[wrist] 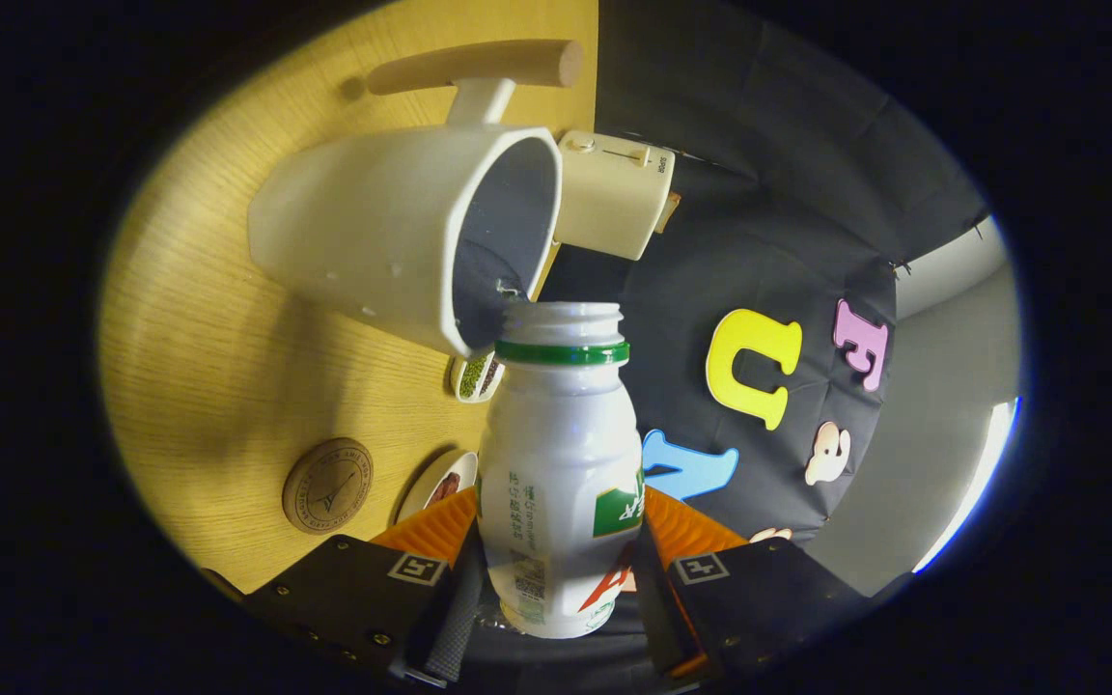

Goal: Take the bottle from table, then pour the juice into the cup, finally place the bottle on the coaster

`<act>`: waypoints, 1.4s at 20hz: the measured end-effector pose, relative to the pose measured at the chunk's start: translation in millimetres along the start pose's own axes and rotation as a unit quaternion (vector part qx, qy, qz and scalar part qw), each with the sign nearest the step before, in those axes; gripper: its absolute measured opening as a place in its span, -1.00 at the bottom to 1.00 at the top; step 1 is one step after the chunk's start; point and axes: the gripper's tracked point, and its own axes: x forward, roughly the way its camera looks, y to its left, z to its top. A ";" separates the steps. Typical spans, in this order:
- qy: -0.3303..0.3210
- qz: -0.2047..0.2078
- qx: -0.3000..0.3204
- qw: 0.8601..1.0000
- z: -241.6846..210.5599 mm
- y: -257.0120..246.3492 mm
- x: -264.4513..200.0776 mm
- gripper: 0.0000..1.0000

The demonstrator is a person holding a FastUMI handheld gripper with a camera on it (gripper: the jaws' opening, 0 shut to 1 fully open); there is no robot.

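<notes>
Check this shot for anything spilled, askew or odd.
Nothing spilled. The gripper jaws clamp the uncapped bottle, its mouth at the cup rim; everything looks tilted because the gripper is rolled for pouring.

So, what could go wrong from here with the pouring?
1. The bottle mouth sits at the cup rim, not clearly over the opening, so juice may run down the outside onto the table.
2. The gripper fingers hold the bottle low on its body while it is tipped; it could slip or twist.
3. The coaster lies near the cup, so a spill might wet it.
</notes>
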 end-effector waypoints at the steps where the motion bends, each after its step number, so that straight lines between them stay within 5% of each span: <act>1: -0.001 0.000 -0.001 1.000 1.0 0.1 -0.9 0.41; 28: -0.003 -0.025 -0.096 0.995 -3.1 -24.8 4.4 0.40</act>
